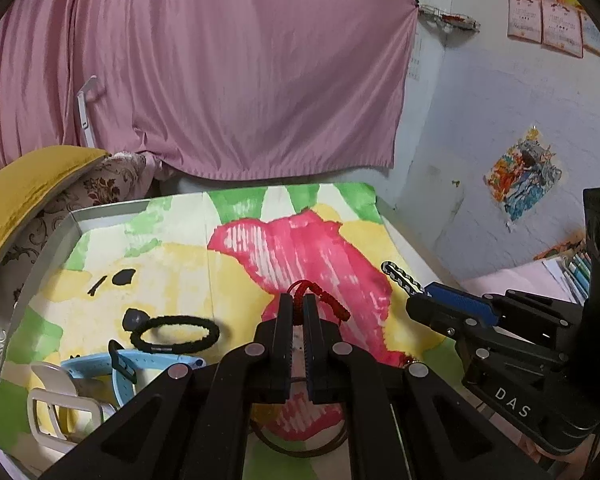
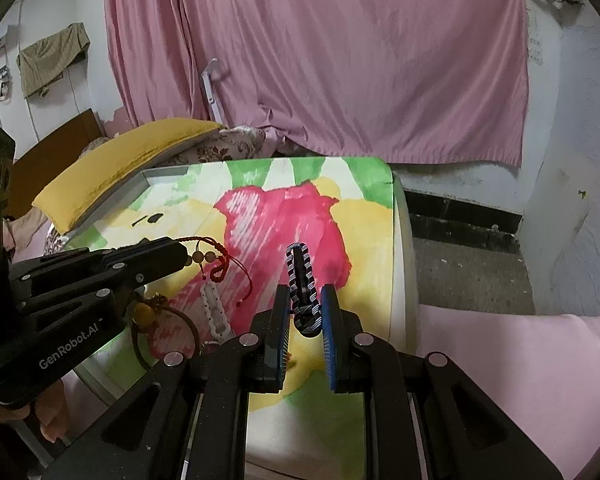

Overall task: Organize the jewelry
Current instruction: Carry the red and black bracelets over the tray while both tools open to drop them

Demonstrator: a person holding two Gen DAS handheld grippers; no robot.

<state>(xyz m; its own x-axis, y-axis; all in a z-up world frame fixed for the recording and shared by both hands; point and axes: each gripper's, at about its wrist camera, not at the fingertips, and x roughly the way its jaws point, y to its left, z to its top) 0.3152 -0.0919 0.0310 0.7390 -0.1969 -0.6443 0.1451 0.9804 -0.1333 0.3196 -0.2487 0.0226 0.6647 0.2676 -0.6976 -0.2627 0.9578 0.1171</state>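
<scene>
My left gripper (image 1: pixel 298 306) pinches a red cord bracelet (image 1: pixel 320 300) above the painted tray (image 1: pixel 72 220). A black band (image 1: pixel 175 333) and blue strap (image 1: pixel 100 368) lie left; my right gripper (image 1: pixel 420 300) holds a striped bracelet (image 1: pixel 400 278).

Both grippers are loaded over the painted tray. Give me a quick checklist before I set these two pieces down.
1. Left gripper shut on red cord bracelet: ok.
2. Right gripper shut on black-and-white braided bracelet: ok.
3. The two held pieces hang apart: ok.
4. Bare tray ahead of both: ok.
5. Red cord's loose tails clear of white braided bracelet: cannot tell.
6. Black hair tie out of the way: ok.
</scene>
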